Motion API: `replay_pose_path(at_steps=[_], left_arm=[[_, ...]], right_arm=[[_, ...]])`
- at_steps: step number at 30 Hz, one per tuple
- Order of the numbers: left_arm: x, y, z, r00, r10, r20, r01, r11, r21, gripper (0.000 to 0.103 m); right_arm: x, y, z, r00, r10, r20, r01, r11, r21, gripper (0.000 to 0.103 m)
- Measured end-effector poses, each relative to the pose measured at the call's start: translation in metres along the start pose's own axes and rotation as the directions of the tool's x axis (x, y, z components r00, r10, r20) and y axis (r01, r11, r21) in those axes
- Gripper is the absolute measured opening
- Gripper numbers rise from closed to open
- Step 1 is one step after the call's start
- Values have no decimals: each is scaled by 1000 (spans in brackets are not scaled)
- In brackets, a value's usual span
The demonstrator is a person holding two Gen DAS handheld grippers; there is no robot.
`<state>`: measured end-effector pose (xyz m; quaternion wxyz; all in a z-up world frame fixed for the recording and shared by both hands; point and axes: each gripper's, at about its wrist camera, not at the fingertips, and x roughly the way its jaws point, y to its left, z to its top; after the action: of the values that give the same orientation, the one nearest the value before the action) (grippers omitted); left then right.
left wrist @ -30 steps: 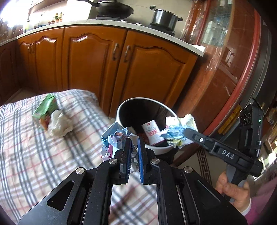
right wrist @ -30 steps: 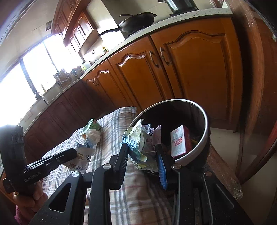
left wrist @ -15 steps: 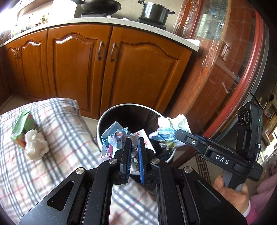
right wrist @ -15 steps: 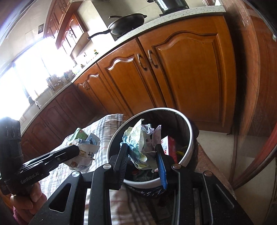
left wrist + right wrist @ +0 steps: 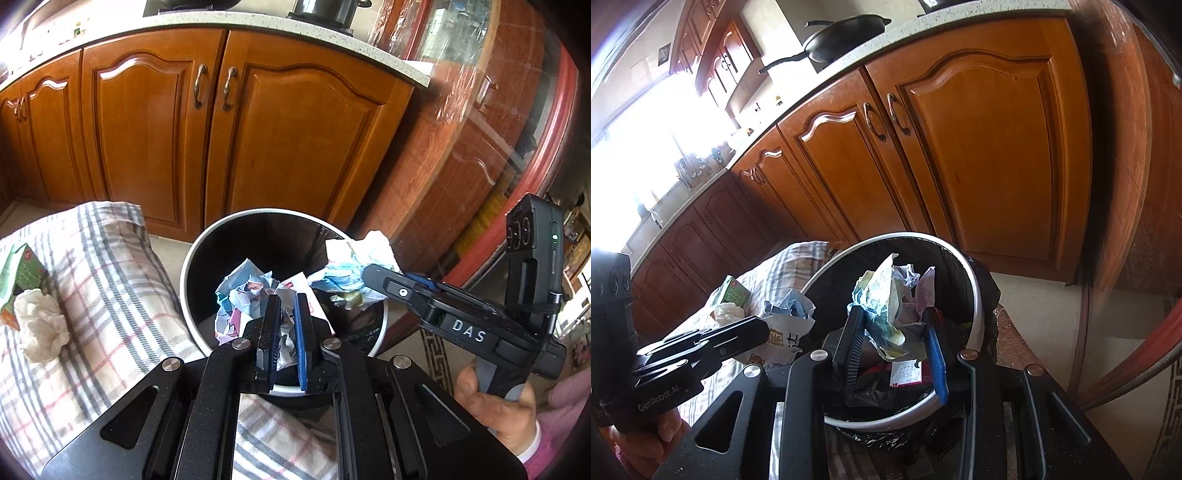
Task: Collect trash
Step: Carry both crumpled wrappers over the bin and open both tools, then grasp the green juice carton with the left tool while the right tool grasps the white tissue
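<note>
A round black bin with a white rim point(image 5: 190, 258) stands beside the table. My left gripper point(image 5: 286, 308) is shut on a crumpled printed paper wad point(image 5: 242, 291), held over the bin's mouth. From the right comes my right gripper point(image 5: 367, 277), shut on a crumpled blue and white paper point(image 5: 347, 266) above the bin's right rim. In the right wrist view that paper point(image 5: 886, 295) sits between the right gripper point(image 5: 894, 321) fingers over the bin point(image 5: 975, 306). The left gripper point(image 5: 759, 330) shows at the left with its wad point(image 5: 788, 314). A red and white carton point(image 5: 308, 293) lies inside the bin.
A checked cloth point(image 5: 103, 295) covers the table at the left. On it lie a green carton point(image 5: 18, 273) and a white tissue wad point(image 5: 40, 325). Wooden cabinet doors point(image 5: 258, 129) stand close behind the bin, a red-framed glass cabinet point(image 5: 480, 147) at the right.
Both grippers have moved forward to the bin, still holding their paper wads, which now hang over its mouth. The green carton and tissue have slid toward the left edge of the left wrist view.
</note>
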<state>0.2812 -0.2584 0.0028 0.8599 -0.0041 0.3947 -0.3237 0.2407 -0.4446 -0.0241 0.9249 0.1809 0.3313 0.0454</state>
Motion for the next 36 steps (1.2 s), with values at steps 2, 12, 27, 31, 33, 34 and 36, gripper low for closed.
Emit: replay_pose_path(at_steps=[2, 12, 27, 31, 33, 34, 36], left_arm=[[4, -1, 1, 1000, -6, -4, 6, 1000, -2, 7], [8, -10, 2, 1000, -7, 0, 7, 998, 56, 29], [-46, 54, -42, 996, 79, 32, -74, 989, -128, 66], [-70, 82, -63, 992, 118, 38, -108, 975, -194, 67], [-82, 96, -73, 990, 138, 42, -125, 967, -223, 67], [-87, 103, -77, 987, 154, 44, -139, 962, -236, 67], [-96, 115, -85, 983, 176, 45, -159, 953, -258, 67]], right_arm=[[5, -3, 0, 1000, 1, -11, -1, 1000, 5, 34], [18, -15, 6, 999, 6, -36, -5, 999, 35, 54], [-14, 7, -10, 997, 70, 30, -72, 995, 64, 92], [-22, 30, -20, 994, 100, 32, -101, 994, 40, 94], [-24, 42, -24, 994, 106, 30, -106, 994, 15, 95], [-24, 48, -26, 994, 107, 30, -107, 994, 0, 95], [-22, 62, -31, 993, 111, 26, -110, 993, -32, 95]])
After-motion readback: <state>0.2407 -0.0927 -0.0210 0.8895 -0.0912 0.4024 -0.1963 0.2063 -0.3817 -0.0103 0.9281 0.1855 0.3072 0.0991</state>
